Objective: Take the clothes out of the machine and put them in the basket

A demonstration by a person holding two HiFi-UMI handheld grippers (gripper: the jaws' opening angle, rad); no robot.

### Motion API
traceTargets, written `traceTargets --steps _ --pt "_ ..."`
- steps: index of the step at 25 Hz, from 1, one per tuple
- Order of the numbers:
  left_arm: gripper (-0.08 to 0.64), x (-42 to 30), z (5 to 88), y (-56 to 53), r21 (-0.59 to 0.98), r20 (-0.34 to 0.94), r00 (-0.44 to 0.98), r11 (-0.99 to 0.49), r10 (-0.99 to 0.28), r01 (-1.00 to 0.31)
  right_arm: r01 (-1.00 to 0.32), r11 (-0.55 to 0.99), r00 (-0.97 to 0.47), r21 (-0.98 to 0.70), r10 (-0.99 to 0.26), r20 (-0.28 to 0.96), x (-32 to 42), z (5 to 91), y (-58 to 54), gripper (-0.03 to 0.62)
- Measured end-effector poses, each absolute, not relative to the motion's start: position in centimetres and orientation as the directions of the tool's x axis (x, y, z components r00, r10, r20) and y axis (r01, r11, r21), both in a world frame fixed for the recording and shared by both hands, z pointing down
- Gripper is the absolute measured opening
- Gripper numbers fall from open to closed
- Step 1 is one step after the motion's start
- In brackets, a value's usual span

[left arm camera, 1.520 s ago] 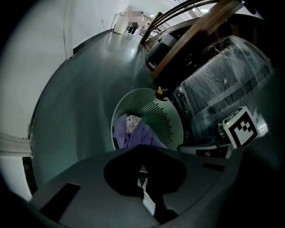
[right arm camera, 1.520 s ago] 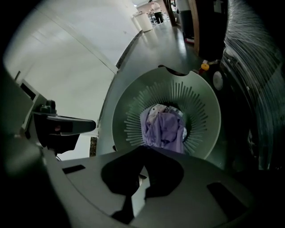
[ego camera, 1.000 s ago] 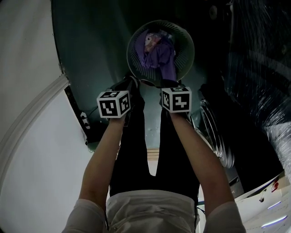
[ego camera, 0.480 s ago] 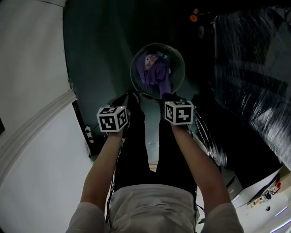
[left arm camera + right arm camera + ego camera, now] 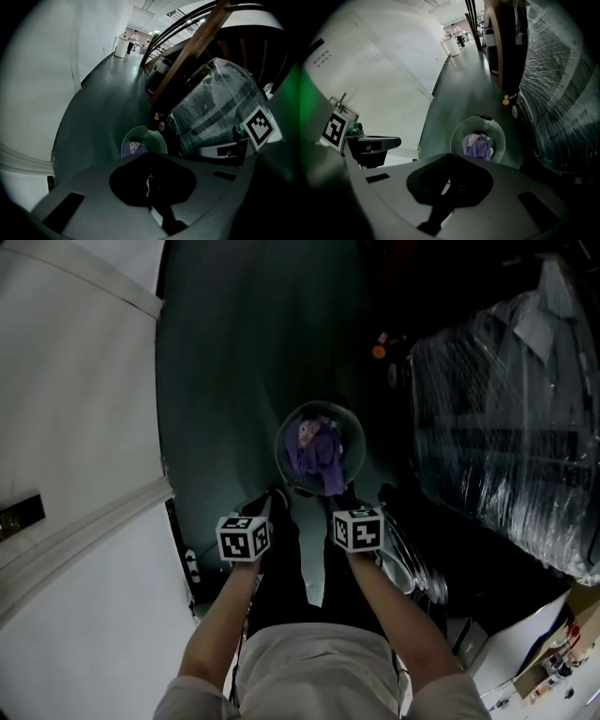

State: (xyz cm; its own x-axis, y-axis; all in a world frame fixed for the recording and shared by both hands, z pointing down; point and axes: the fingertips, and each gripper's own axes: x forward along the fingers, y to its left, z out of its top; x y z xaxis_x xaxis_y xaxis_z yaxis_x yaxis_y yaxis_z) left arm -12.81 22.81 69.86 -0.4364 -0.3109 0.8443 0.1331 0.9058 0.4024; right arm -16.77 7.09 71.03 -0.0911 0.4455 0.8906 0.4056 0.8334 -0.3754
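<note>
Left tongs (image 5: 150, 182) and right tongs (image 5: 449, 183) rose well above basket (image 5: 284, 437) rim

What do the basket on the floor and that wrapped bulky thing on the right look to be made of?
Basket: probably pale moulded plastic with a matt finish, going by its thin slotted wall. Wrapped bulk: covered in clear glossy plastic film, with wrinkles and streaky glare; what's underneath can't be made out.
</note>
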Motion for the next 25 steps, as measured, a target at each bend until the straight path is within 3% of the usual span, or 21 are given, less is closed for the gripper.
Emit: traceTargets --steps 6,10,18,25 --pt "0.021 -12.9 63.4 23.1 0.358 0.828 -0.478 0.932 -0.294 0.046 0.42 0.833 -0.171 -0.36 0.462 0.87 -17.6 64.9 7.1 0.008" --pt "0.021 -15.0 57.7 24.4 0.304 0.781 -0.571 0.953 -0.254 -0.008 0.496 0.809 -0.273 -0.315 0.489 0.828 -19.9 59.4 8.1 0.008" --pt "0.021 -20.3 43.7 26.2 0.141 0.549 -0.807 0.976 -0.216 -0.165 0.553 0.795 -0.541 -0.251 0.571 0.617 -26.4 45.1 9.2 0.008" --pt "0.021 -21.4 32.4 28.7 0.075 0.344 -0.926 0.987 -0.159 -0.141 0.572 0.796 -0.687 -0.195 0.596 0.416 -28.9 33.4 8.3 0.008"
